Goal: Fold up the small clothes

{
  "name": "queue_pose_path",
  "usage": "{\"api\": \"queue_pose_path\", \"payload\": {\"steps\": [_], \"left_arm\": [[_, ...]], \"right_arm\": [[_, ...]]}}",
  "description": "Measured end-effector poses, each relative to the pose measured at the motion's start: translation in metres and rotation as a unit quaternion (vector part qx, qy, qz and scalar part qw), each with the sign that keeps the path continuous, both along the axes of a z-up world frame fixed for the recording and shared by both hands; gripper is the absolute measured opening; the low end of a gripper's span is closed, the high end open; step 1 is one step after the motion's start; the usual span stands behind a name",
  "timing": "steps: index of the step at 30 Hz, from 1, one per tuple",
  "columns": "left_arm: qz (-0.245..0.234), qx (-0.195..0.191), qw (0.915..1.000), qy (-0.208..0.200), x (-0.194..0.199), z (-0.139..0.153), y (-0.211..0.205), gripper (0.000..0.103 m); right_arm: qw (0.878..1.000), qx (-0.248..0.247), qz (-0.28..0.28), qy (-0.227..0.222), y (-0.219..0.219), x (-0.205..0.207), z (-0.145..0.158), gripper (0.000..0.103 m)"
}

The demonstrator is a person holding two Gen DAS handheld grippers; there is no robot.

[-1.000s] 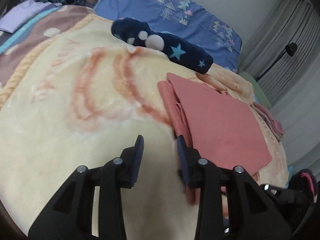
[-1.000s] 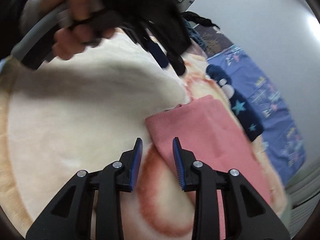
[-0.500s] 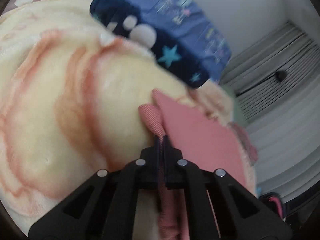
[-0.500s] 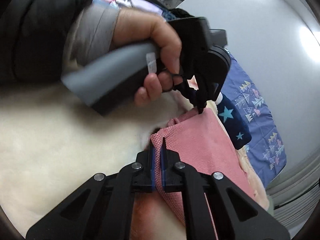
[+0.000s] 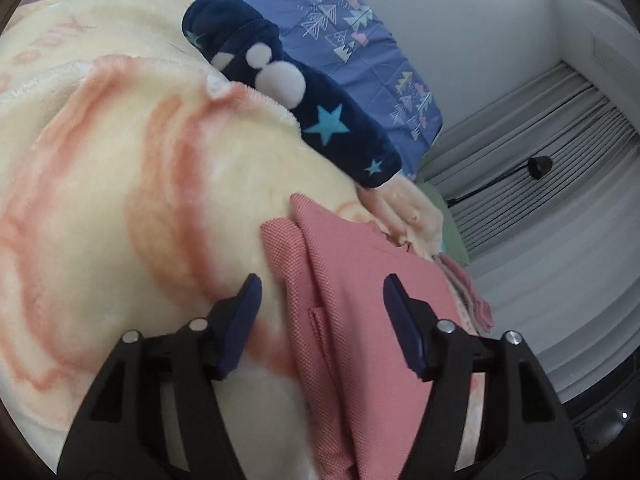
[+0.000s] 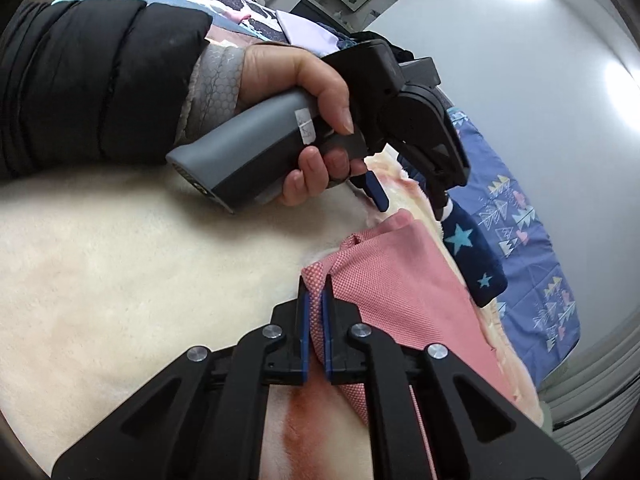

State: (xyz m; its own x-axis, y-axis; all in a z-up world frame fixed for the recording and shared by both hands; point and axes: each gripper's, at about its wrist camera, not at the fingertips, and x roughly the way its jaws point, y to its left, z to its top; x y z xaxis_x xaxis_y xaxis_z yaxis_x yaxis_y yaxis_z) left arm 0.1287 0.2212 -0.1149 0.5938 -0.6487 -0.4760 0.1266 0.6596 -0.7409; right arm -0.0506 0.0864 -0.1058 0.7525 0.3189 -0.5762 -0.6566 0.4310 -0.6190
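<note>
Pink garment, partly folded, lies on cream blanket; navy star sleeve at its 12 o'clock. Right gripper pinches its near corner. Left gripper has just been opening, jaws wide astride the edge, nothing gripped. Mid-fold; next likely needs left regrip.

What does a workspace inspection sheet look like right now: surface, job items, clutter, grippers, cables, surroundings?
Surface: cream blanket with orange rings, covering a bed.
Job's things: pink garment, partly folded, lying on the blanket.
Clutter: navy star-print fleece item beyond the garment; small pinkish pile at the blanket's far edge.
Grippers: left gripper open, its jaws having just been opening, pink cloth lying between them unpinched; right gripper shut on the pink garment's edge.
Cables: nothing seen on the bed; thin black stalk by the curtain.
Surroundings: blue patterned bedding, grey curtain, white wall.
</note>
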Motion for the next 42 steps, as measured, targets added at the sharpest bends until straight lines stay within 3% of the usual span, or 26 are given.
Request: {"api": "queue_pose_path", "payload": {"steps": [1,3,4,5,7,10,13,15,17,19,29,33,36,38,42], "left_arm": [[-0.005,0.017,0.9998,0.009,0.006,-0.001,-0.007,0.065],[-0.005,0.064,0.9977,0.02,0.018,-0.001,-0.022,0.045],[-0.008,0.073,0.9971,0.022,0.024,-0.001,-0.026,0.007],[-0.007,0.055,0.998,0.03,0.03,0.0,-0.025,0.006],[0.009,0.022,0.9997,0.005,0.031,0.007,-0.018,0.006],[0.012,0.048,0.9987,0.014,0.031,-0.008,-0.016,0.007],[0.016,0.024,0.9994,0.018,0.027,-0.014,-0.009,0.011],[0.032,0.035,0.9989,0.004,0.022,-0.009,-0.006,0.015],[0.033,0.027,0.999,0.009,0.022,-0.011,-0.004,0.017],[0.032,0.026,0.9991,0.011,0.022,-0.011,-0.003,0.019],[-0.002,0.045,0.9988,0.019,0.029,-0.014,-0.015,0.025],[-0.007,0.042,0.9987,0.028,0.033,-0.016,-0.017,0.025],[-0.004,0.046,0.9985,0.029,0.033,-0.014,-0.019,0.023],[-0.002,0.045,0.9985,0.03,0.034,-0.012,-0.02,0.013],[0.005,0.055,0.998,0.033,0.033,-0.004,-0.023,0.011]], "right_arm": [[1.0,0.002,-0.001,0.004,0.0,0.001,0.0,0.005],[1.0,-0.006,-0.001,0.002,0.003,-0.001,-0.003,0.005],[1.0,-0.008,-0.001,-0.001,0.005,-0.004,-0.005,0.005],[1.0,-0.005,-0.002,-0.003,0.007,-0.007,-0.003,0.004],[1.0,0.006,-0.001,-0.006,0.006,-0.01,0.002,0.004],[1.0,-0.004,-0.001,0.002,0.005,-0.011,-0.004,0.005],[1.0,-0.021,-0.002,-0.005,0.005,-0.013,-0.012,0.005],[1.0,-0.015,0.005,-0.017,0.002,-0.02,-0.007,0.013],[0.999,-0.012,0.004,-0.037,-0.005,-0.03,-0.003,0.034],[0.999,-0.017,0.002,-0.045,-0.01,-0.032,-0.005,0.035],[0.997,-0.037,-0.059,-0.034,0.021,0.006,-0.016,0.035],[0.997,-0.013,-0.077,0.006,0.027,0.03,-0.014,0.007],[0.997,0.019,-0.078,0.019,0.02,0.032,-0.003,0.005],[0.996,0.038,-0.079,0.02,0.015,0.032,0.006,0.005],[0.993,0.07,-0.087,0.026,0.008,0.031,0.019,0.005]]}}
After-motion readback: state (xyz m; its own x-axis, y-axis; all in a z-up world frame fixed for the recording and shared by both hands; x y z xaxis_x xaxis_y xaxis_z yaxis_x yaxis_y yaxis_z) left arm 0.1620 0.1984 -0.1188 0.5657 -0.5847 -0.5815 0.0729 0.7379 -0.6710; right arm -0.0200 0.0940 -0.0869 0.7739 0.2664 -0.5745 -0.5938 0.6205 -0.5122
